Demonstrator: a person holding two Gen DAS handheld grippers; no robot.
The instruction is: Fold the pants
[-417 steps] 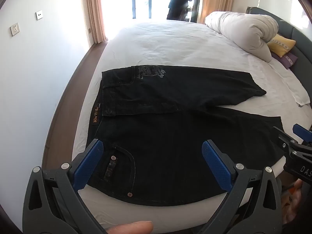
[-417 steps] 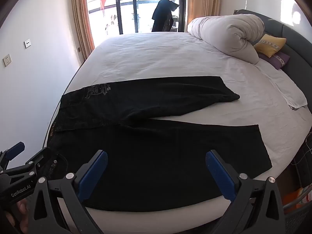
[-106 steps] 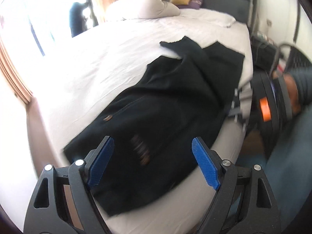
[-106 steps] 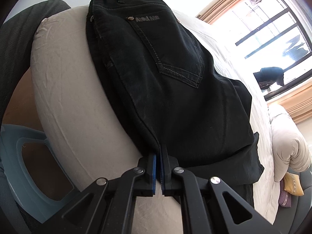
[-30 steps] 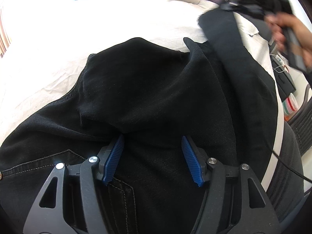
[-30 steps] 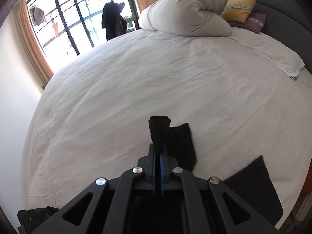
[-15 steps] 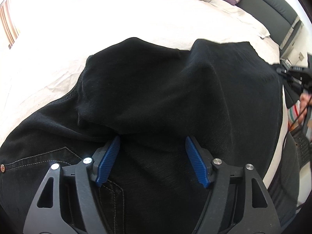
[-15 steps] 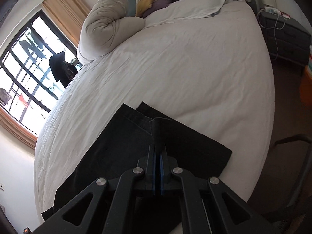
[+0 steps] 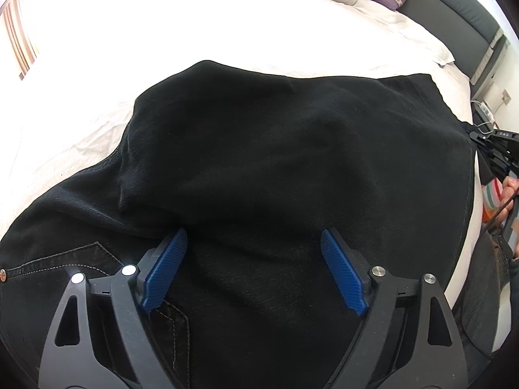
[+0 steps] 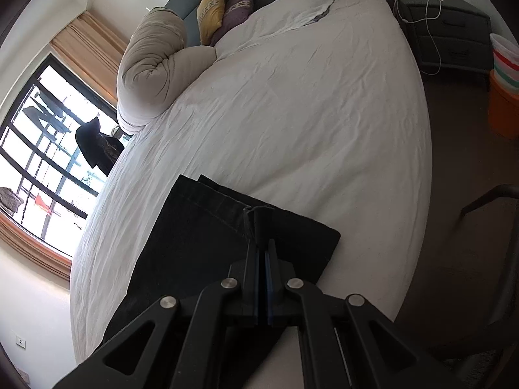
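Note:
Black pants point(image 9: 275, 149) lie on the white bed point(image 9: 81, 64), doubled over leg on leg, the pocket stitching showing at lower left. My left gripper point(image 9: 254, 259) hovers low over the seat of the pants. Its jaws are opening, and the blue pads point(image 9: 165, 272) stand apart with cloth beneath them and none pinched. My right gripper point(image 10: 262, 253) is shut on the leg hem of the pants point(image 10: 211, 233), a tuft of black cloth sticking up past its tips near the bed's edge. That right gripper point(image 9: 496, 149) also shows at the left view's right edge, held by a hand point(image 9: 511, 188).
A rolled duvet point(image 10: 152, 64) and yellow and purple pillows point(image 10: 223, 9) lie at the head of the bed. Beside the bed stand a dark nightstand point(image 10: 447, 32) with cables, an orange bin point(image 10: 504, 110) and a chair point(image 10: 486, 201). A window point(image 10: 39, 149) lies beyond.
The right gripper swung the leg hems across and down until they lie flat near the bed's edge. The left jaws have spread wider over the cloth.

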